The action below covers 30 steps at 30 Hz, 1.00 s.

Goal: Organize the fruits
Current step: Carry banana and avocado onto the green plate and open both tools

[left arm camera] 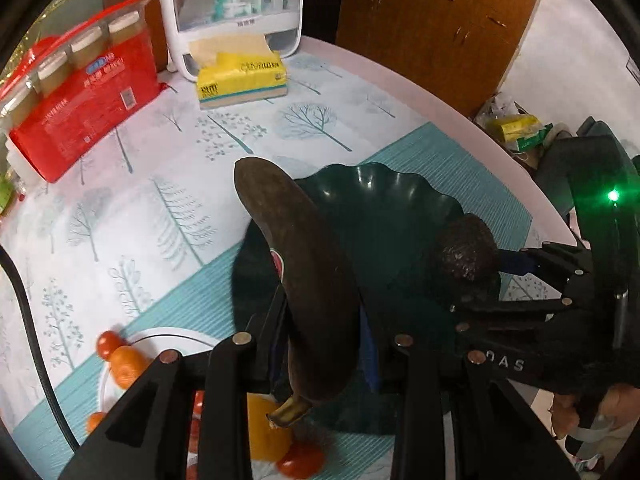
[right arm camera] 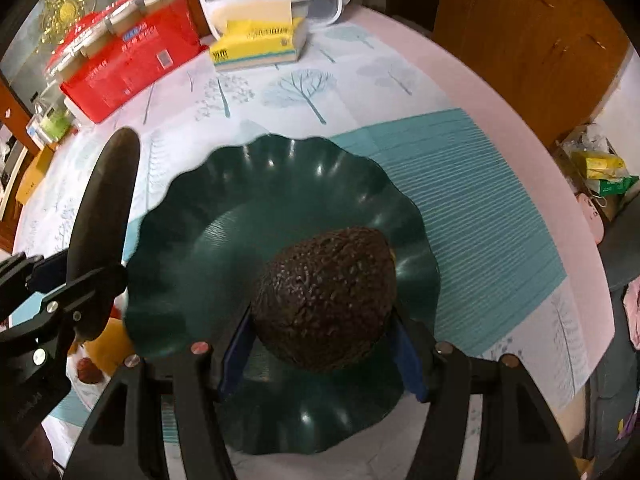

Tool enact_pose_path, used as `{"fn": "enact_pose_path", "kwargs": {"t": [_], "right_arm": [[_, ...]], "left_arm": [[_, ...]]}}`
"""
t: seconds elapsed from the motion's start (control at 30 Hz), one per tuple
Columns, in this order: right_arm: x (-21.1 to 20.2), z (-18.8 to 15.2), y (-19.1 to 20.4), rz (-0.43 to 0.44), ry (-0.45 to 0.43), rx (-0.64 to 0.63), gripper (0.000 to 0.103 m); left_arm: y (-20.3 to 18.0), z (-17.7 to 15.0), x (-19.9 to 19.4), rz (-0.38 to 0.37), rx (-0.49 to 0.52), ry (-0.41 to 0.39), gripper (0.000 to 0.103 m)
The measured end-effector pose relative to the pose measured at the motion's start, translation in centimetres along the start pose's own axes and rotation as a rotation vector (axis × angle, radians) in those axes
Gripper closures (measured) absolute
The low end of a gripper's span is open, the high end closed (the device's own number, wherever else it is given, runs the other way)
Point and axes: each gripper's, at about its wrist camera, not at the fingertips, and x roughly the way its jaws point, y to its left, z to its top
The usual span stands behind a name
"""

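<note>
My left gripper [left arm camera: 322, 320] is shut on a dark overripe banana [left arm camera: 296, 260] and holds it over the left edge of the dark green wavy bowl [left arm camera: 384, 216]. My right gripper [right arm camera: 324, 336] is shut on a dark bumpy avocado [right arm camera: 328, 296] and holds it above the bowl [right arm camera: 240, 224]. In the left wrist view the avocado [left arm camera: 468, 248] and right gripper [left arm camera: 520, 272] sit at the bowl's right side. In the right wrist view the banana [right arm camera: 100, 216] and left gripper [right arm camera: 64, 296] are at the bowl's left.
A white plate [left arm camera: 120, 360] with small orange and red fruits lies on the teal placemat [left arm camera: 180, 304] at lower left. A red package [left arm camera: 80, 92], a yellow tissue pack [left arm camera: 244, 80] and a white storage box [left arm camera: 232, 8] stand at the table's back. The table edge curves at right.
</note>
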Motion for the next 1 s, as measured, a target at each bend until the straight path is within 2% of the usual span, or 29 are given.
{"fn": "enact_pose_path", "kwargs": {"t": [0.17,0.2,0.33,0.6,0.77,1.0], "right_arm": [[0.9,0.0,-0.6,0.031,0.053,-0.031,0.039],[1.0,-0.1,-0.8,0.036,0.064,-0.038,0.039],[0.0,-0.4,-0.8,0.017,0.016,-0.082,0.038],[-3.1,-0.6,-1.0,0.04,-0.054,-0.101,0.036],[-4.6,-1.1,-0.8,0.058,-0.074,-0.106,0.036],[-7.5,-1.9,2.4,0.04,-0.13,-0.15,0.036]], "left_arm": [[-1.1,-0.2,1.8,0.035,-0.009,0.053,0.072],[-1.4,-0.3,1.8,0.046,-0.009,0.051,0.069],[-1.8,-0.2,0.8,0.084,-0.014,0.008,0.034],[-1.6,-0.8,-2.0,0.168,-0.072,-0.029,0.029],[-1.6,-2.4,-4.5,0.232,-0.071,-0.058,0.026],[1.1,-4.9,-8.6,0.303,-0.138,-0.099,0.021]]}}
